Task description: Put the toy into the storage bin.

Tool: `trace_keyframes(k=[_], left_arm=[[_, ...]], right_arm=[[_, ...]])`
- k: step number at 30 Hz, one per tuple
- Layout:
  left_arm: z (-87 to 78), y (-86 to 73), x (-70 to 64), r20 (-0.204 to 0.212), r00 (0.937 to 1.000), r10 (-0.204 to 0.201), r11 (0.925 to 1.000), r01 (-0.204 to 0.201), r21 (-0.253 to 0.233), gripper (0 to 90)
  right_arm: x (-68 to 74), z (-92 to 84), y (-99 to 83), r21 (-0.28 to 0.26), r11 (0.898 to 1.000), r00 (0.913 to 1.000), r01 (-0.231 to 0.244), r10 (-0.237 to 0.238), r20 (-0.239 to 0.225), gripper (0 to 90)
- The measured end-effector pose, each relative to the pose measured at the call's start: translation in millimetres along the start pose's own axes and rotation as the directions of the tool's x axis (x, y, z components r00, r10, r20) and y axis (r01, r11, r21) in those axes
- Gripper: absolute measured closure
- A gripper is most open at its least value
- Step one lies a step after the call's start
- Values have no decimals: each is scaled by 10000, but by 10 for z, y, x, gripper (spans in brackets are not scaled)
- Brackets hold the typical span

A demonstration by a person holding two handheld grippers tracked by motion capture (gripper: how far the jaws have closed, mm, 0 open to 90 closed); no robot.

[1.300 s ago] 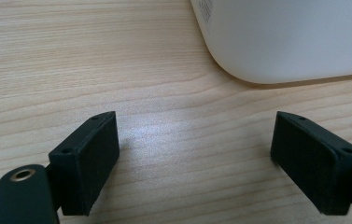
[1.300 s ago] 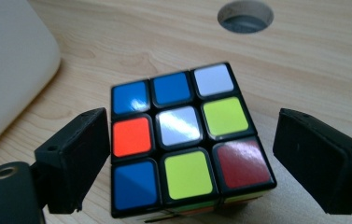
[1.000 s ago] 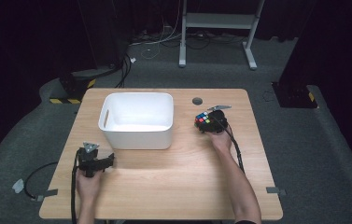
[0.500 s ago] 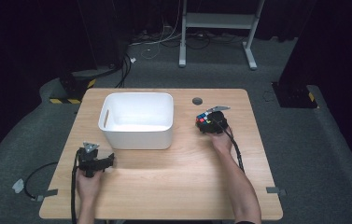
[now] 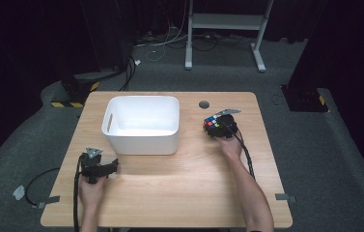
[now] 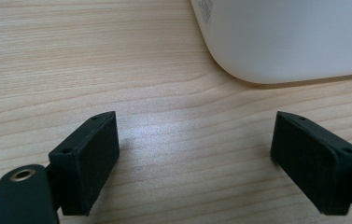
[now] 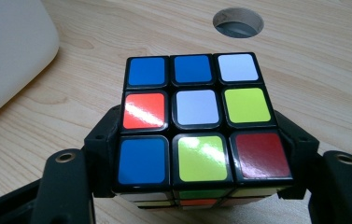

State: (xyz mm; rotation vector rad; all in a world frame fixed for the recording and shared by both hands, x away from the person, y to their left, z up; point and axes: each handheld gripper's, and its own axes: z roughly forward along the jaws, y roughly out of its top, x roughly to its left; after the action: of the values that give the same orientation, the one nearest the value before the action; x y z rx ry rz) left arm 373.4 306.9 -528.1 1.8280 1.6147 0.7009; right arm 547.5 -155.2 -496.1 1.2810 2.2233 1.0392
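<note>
Landmark: the white rounded plastic bin (image 5: 142,124) near the middle of the pale wooden table (image 5: 170,188); every place below is taken from it.
Cube: the scrambled, black-framed colour puzzle cube (image 7: 201,121) is to the right of the bin, well apart from its wall, low over the wood or on it; I cannot tell which.
Right gripper (image 5: 217,127): its jaws have just been closing, and now you have them pressed on the cube's two side faces, low on the body.
Left gripper (image 6: 206,158): you hold it just in front of the bin's near left corner, jaws spread wide with only bare table between them.
Slip risk: the pads bite the lowest layer, so most of the cube stands above the grip; a quick lift or tilt could roll it out.
Twist risk: the layers turn freely; uneven pressure could shear one and loosen your hold.
Rim risk: if you carry the cube over to the bin too low, it may strike the right wall and get knocked free.
Hole risk: the round cable hole (image 7: 238,22) lies beyond the cube, on the bin's right; a dropped cube could bounce toward it.
</note>
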Motion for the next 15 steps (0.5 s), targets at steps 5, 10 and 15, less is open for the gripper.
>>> trace_keyframes(k=[5,10,15], left_arm=[[1,0,-1,0,10000,-13,10000,13,-12,155],[1,0,0,1,10000,-8,10000,8,-6,155],[1,0,-1,5,10000,-16,10000,16,-9,155]], right_arm=[[-5,-31,12,-23,10000,9997,-81,81,-223,335],[12,-56,32,22,10000,9994,21,-20,-335,335],[46,-96,58,187,9997,9982,141,-130,-582,335]])
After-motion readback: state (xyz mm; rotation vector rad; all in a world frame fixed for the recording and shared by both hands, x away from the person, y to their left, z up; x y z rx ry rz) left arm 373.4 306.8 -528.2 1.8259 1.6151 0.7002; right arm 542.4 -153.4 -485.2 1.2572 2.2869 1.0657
